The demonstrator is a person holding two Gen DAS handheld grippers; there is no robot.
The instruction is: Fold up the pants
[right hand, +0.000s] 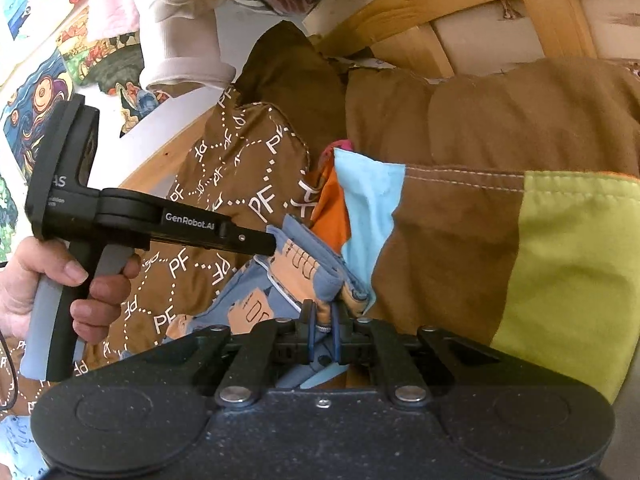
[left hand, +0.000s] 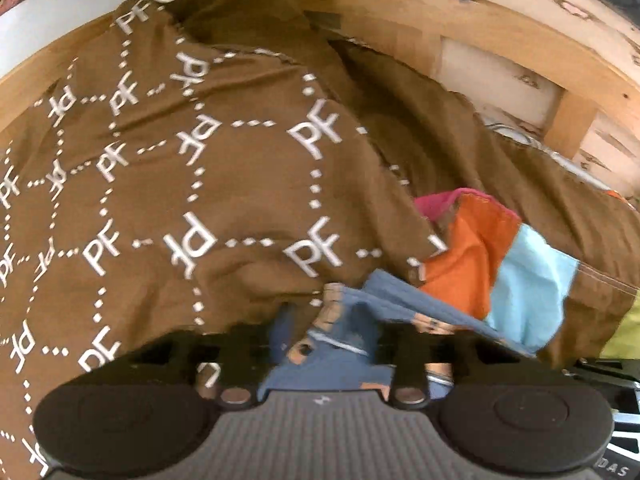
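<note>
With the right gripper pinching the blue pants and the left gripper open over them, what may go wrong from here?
1. The left gripper stands open with the blue pants between its fingers, unpinched. Only the right gripper is shut on the cloth, so a pull may drag or undo the fold.
2. The pants lie bunched on the soft, uneven brown bedding; creases may get folded in.
3. The colourful patchwork cloth lies against them and might get caught along.

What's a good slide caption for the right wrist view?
Right gripper pinches the blue pants on a brown quilt as the left gripper reaches in.
</note>
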